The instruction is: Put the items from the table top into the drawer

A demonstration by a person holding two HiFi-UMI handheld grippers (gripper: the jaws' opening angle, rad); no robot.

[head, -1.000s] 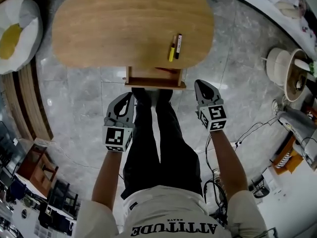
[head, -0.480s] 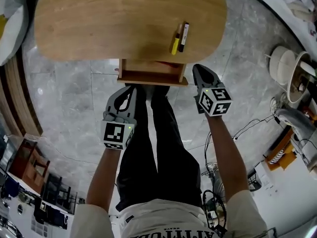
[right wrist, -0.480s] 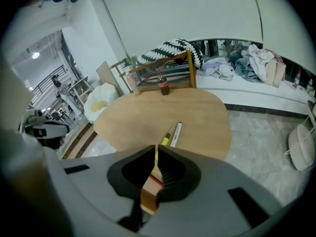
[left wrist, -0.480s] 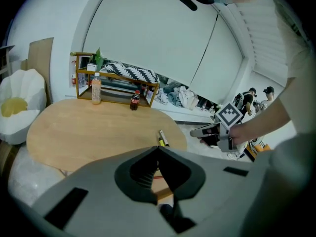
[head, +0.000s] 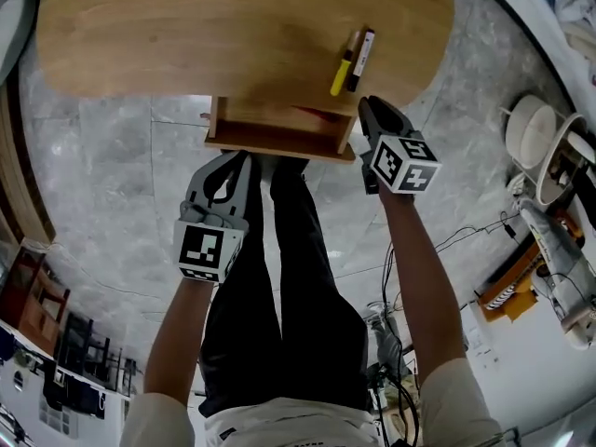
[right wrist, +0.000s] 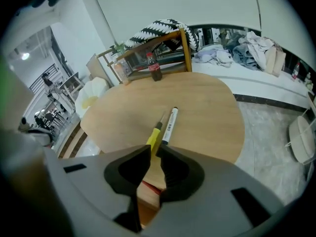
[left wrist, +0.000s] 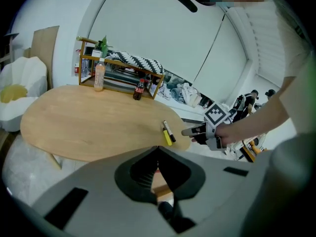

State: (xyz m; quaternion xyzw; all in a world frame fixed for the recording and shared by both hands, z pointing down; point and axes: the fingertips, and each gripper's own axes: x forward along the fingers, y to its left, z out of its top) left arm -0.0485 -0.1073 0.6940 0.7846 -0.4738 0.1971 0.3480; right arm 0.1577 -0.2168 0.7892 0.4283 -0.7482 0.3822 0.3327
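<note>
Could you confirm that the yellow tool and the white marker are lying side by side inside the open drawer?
Not quite: the yellow tool and the white marker lie side by side on the table top, near its edge over the open drawer, not inside it, as the head view shows.

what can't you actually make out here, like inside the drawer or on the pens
- Inside the drawer: in the head view, the table top overhangs all but its front strip. The red thing there is unidentifiable.
- Same drawer, left gripper view: mostly behind the left tool.
- Print on the white marker: too small in every view.
- Labels on the tall bottle: too small, left gripper view.
</note>
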